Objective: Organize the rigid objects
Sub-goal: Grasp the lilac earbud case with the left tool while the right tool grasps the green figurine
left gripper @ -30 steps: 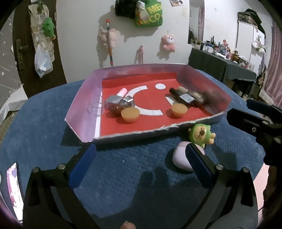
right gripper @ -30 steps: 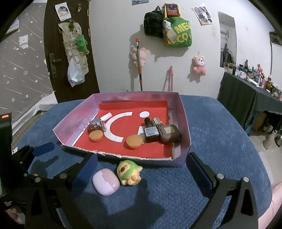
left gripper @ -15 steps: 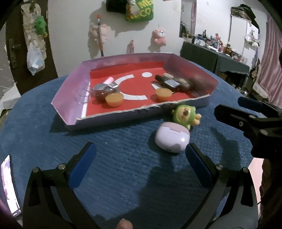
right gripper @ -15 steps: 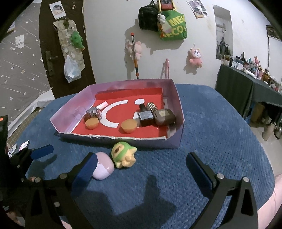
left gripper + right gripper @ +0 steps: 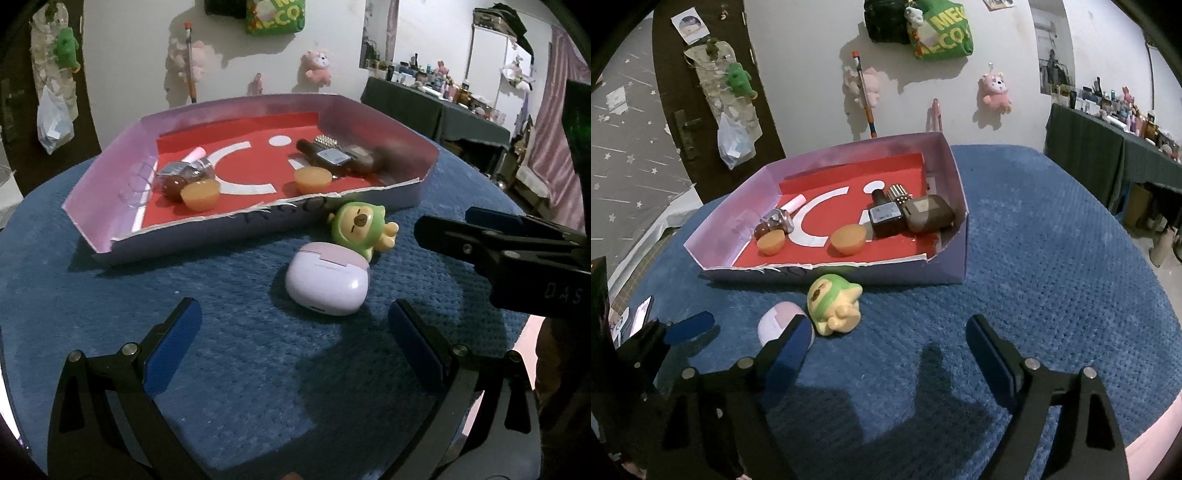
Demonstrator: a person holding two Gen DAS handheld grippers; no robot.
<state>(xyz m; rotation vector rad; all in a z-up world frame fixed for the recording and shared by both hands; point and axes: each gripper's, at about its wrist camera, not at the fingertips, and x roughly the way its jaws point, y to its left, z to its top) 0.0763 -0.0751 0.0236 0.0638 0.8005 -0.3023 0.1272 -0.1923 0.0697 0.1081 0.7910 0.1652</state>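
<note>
A: If going near to far, start with left claw (image 5: 291, 314): spread wide, pinching nothing. Then right claw (image 5: 888, 326): closing right now, nothing between the pads yet.

B: Agreed. Next out on the blue bench (image 5: 221, 387)?

A: Lilac earbud case (image 5: 327, 280), lying flat just ahead of left claw's gap. Touching or nearly touching green toy figure (image 5: 360, 225) behind it. Both outside the tray (image 5: 103, 192), just beside its front wall.

B: Orientation?

A: Case: lying with long axis across the left view, side to side, port slot facing near, lid seam facing the tray. Toy: lying face up, head toward the tray, feet toward right claw.

B: Risks?

A: Probably clipping the case with right claw's inner finger while closing on the toy; in the right view, partly hidden behind that finger. Could shove one item into the other, being so tight together. Likely to squirt the smooth rounded case out if pinched off-centre. Could also bump claw on claw, working this near. Might snag on the torn front wall going in.
</note>
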